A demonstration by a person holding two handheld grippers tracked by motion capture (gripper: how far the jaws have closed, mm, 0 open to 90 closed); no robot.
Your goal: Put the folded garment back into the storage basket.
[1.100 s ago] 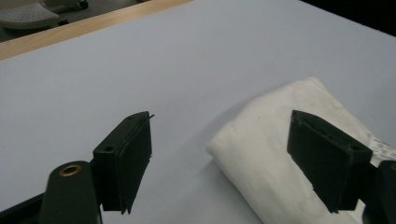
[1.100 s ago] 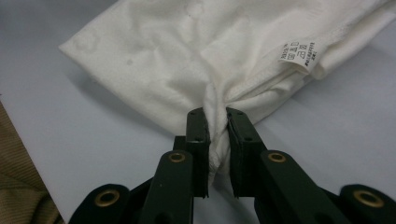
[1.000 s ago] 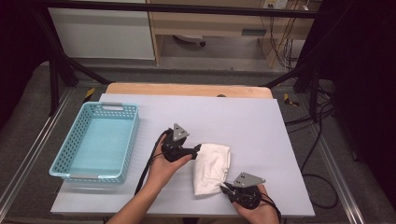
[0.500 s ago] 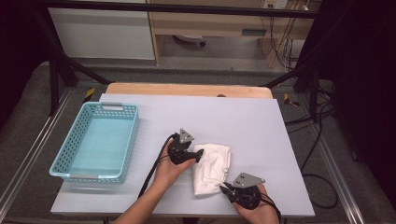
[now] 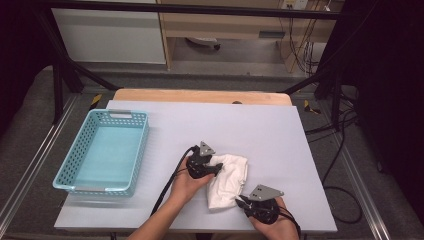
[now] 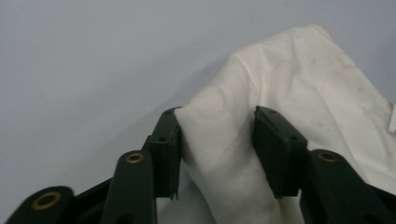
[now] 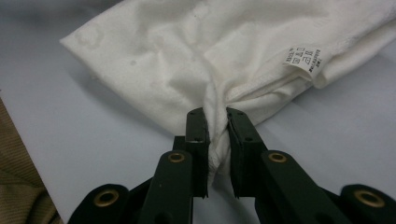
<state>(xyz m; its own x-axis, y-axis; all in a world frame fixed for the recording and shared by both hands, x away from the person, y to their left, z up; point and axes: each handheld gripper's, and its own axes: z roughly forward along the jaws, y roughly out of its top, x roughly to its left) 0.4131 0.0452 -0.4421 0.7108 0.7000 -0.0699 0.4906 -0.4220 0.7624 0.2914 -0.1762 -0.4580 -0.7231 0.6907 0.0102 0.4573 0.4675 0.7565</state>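
R gripper (image 7: 216,126) clamps cloth (image 5: 227,181) near edge; L gripper (image 6: 217,135) closing round fold, prob. touching; table (image 5: 280,135) open beyond.

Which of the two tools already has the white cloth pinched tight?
The right tool: its jaws squeeze a thin fold of the white cloth. The left tool has been closing around a thicker bunch.

Grey desk (image 5: 280,135) mid-frame; wooden shelf (image 5: 225,25) and white cabinet (image 5: 107,35) along the top; dark floor (image 5: 30,125), cables (image 5: 340,125) at right.
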